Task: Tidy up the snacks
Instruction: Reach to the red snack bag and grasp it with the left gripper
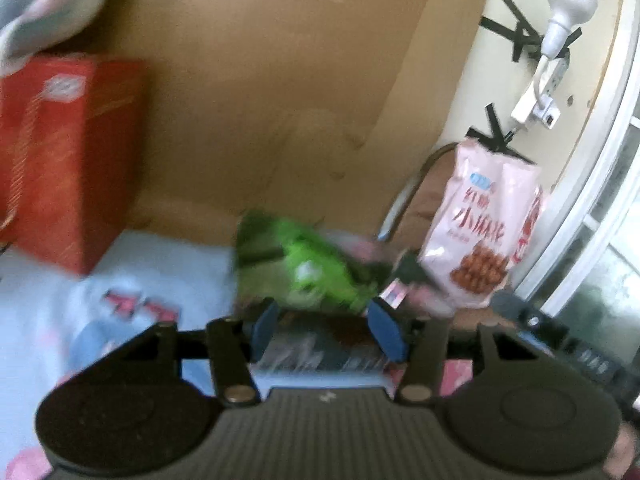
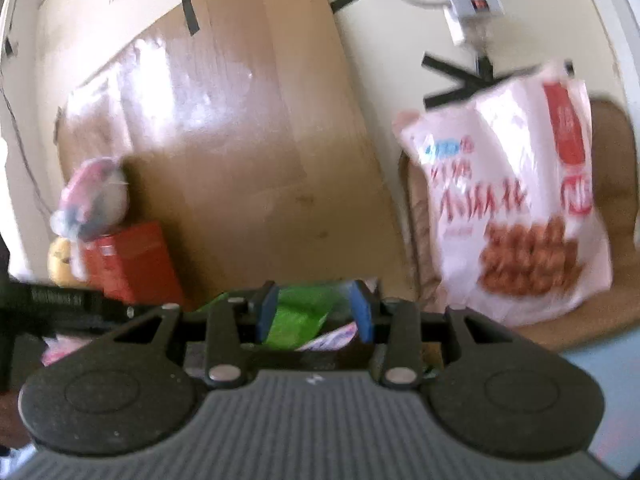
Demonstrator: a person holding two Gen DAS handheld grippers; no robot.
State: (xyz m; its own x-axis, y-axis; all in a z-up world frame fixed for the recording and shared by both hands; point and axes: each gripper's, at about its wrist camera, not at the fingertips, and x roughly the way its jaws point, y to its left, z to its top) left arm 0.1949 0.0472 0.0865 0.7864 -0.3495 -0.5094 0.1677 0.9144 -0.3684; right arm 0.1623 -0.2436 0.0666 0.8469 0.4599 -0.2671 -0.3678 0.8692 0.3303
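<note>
While both grippers are converging on the green snack packet [image 1: 308, 268], neither is clamping it. The left gripper [image 1: 326, 330] is holding its blue pads spread, with a dark packet [image 1: 320, 350] lying between them untouched, as far as blur allows. The right gripper [image 2: 316, 312] is standing with jaws parted around the green packet's edge, pads apparently clear of it. The pink snack bag [image 1: 486, 224] is leaning upright in a brown basket [image 1: 430, 188], probably the sorting destination. Its red characters are too blurred to be read reliably. The red box [image 1: 68, 156] is standing against the cardboard sheet [image 1: 256, 100].
</note>
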